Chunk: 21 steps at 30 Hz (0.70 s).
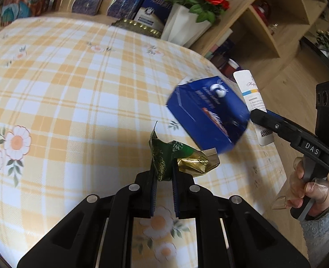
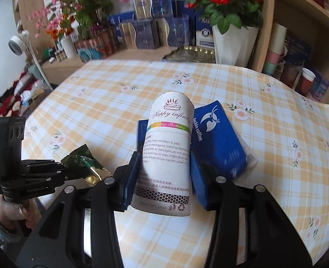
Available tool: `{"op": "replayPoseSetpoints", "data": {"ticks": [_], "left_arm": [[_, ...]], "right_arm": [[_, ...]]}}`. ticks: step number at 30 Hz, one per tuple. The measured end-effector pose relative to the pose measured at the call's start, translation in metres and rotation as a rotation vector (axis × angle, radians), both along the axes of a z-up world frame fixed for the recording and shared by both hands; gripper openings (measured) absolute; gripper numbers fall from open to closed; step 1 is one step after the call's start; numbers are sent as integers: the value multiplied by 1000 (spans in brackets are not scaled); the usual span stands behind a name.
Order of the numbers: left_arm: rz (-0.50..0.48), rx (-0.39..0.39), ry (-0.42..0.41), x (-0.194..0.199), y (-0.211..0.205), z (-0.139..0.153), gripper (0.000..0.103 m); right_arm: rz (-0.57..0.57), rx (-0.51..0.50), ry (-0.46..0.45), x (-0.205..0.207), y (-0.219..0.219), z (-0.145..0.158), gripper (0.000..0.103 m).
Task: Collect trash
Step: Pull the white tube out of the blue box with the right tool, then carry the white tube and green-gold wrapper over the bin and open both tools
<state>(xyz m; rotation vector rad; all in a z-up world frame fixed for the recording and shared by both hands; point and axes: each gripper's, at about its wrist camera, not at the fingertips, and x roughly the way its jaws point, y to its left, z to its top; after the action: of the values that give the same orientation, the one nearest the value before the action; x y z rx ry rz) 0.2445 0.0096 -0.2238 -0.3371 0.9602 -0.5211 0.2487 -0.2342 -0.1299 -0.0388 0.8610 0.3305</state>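
left gripper (image 1: 164, 176): jaws together, clamped on green-gold wrapper (image 1: 175, 156), lifted off the checked tablecloth (image 1: 75, 89)
right gripper (image 2: 164, 178): blue pads pressed on white paper tube (image 2: 167, 147), lower half
tube axis: long axis runs away from the right gripper, tilted up off the tablecloth
blue coffee carton (image 2: 220, 138): touching the tube's right side, motion-blurred; whether gripped, cannot tell
nearer hand: right, for tube and carton; wrapper sits left of the tube
next, likely: carry both loads to a bin, none visible

A bench (image 2: 209, 89) under a yellow-checked floral cloth (image 1: 75, 89); at its far edge stand a white vase of red roses (image 2: 233, 44) and a brass tray (image 2: 191, 54)
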Motion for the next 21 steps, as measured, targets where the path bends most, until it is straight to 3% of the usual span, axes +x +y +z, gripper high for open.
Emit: {"op": "replayPoseSetpoints", "data": {"ticks": [11, 21], "left_arm": [[-73, 84, -103, -80, 9, 47, 12], [-70, 101, -146, -161, 26, 56, 12]], "right_arm": [[-19, 133, -40, -97, -9, 17, 46], [57, 161, 63, -192, 12, -25, 47]]}}
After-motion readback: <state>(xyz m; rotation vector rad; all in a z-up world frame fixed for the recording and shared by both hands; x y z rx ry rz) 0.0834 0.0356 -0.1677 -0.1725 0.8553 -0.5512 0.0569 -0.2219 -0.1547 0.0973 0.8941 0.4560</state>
